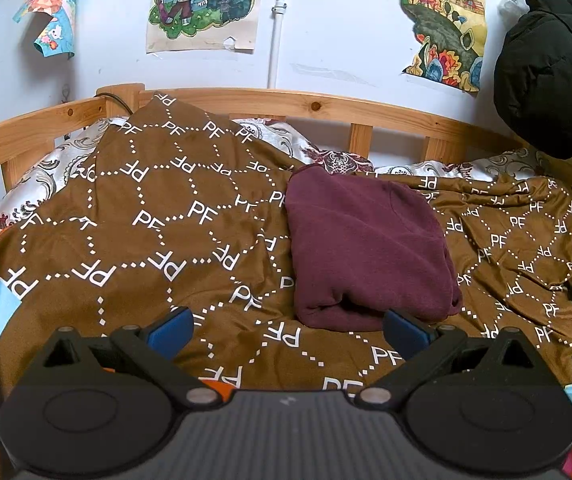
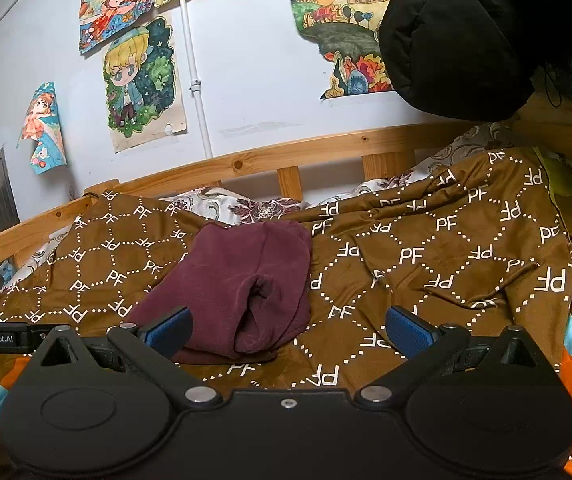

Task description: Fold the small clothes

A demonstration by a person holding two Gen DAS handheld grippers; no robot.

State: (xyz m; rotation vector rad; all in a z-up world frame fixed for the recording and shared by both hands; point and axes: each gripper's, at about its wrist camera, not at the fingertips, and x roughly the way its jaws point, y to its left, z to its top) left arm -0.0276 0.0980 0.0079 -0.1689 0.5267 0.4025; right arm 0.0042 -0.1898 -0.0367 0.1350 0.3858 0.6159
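Both our left gripper [image 1: 288,332] and right gripper [image 2: 288,330] hang wide open, empty. The maroon garment [image 1: 366,248] lies folded on the brown bedspread [image 1: 125,208], at one o'clock from the left gripper. A careless pinch could snag the bedspread or undo the loose fold.

I count one folded maroon garment [image 1: 366,240] at twelve o'clock, one brown patterned blanket [image 1: 145,208] beneath it, one wooden bed rail [image 1: 245,98], four drawings on the wall in my right view, one black jacket [image 1: 554,68] at two o'clock.
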